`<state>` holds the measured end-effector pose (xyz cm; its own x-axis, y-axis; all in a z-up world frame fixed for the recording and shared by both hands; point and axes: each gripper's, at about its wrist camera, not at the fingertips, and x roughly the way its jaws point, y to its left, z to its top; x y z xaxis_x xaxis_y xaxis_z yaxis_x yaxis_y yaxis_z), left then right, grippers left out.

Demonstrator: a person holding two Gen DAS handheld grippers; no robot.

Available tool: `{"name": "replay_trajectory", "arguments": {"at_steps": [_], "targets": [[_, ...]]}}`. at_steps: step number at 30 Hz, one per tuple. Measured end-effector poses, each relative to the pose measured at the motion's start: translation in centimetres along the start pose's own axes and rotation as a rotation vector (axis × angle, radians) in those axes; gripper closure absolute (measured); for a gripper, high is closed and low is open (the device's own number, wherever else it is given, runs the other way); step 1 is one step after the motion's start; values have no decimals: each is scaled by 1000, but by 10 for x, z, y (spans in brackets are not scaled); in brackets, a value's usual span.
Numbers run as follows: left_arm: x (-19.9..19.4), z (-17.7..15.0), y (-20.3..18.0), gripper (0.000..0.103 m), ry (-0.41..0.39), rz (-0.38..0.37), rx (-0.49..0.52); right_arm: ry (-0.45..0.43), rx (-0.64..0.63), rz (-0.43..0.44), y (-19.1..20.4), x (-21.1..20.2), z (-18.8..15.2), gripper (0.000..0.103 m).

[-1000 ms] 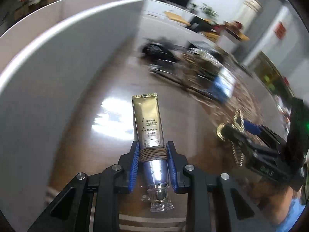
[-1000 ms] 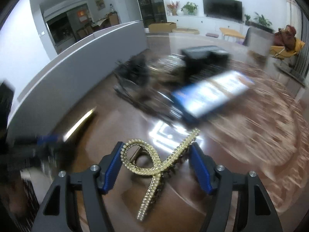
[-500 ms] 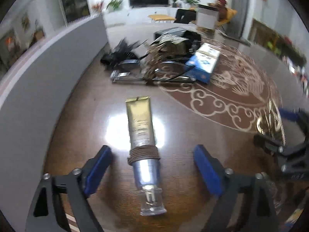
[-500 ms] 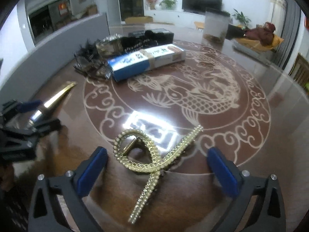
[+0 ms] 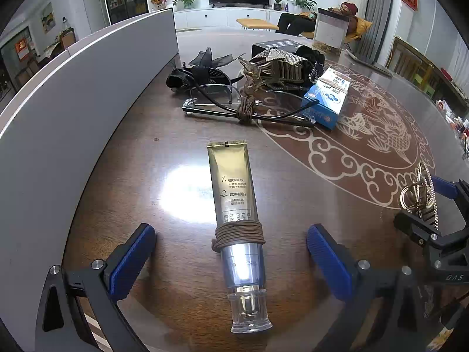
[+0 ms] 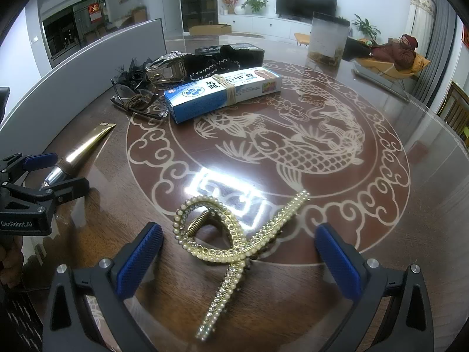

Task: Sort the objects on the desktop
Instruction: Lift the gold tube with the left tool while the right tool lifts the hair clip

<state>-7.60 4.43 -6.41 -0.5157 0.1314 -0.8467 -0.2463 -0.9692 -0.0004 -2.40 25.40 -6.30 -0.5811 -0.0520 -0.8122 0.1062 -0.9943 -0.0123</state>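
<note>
Since the earlier frames, both pairs of tongs have let go of their loads. The left tongs [image 5: 231, 259], then clamped on the tube [image 5: 233, 193], now have jaws still spreading, near their widest. The right tongs [image 6: 239, 259], then closed around the hair clip [image 6: 234, 243], now stand fully spread.

Left side: the tube lies flat on the table [image 5: 140, 152], centred between the blue pads [image 5: 130, 262], touching neither. Its long axis runs along the tongs' pointing line, clear cap [image 5: 250, 314] nearest the camera, crimped end away. The left hand is nearer it.

Right side: the clip lies on the table between the pads, touching neither. Its long arm runs diagonally, from near the camera up to the right. The right hand is nearer it.

Appearance: the tube is gold above, silver below, with a brown cord [image 5: 239, 230] wound round the join. The clip is gold, set with pearls and stones, looped on the left, with a coil spring [image 6: 199, 223].

The unsorted pile, including glasses [image 5: 243, 110] and a blue box [image 5: 328, 99], lies well beyond both. Any next pick would likely call for reaching forward.
</note>
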Motion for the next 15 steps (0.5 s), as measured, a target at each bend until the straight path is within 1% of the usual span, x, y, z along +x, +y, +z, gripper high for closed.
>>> {"name": "replay_trajectory", "arguments": {"at_steps": [15], "targets": [[0,-1,-1,0,-2,1,0,0,0,0,0,0,0,0]]}}
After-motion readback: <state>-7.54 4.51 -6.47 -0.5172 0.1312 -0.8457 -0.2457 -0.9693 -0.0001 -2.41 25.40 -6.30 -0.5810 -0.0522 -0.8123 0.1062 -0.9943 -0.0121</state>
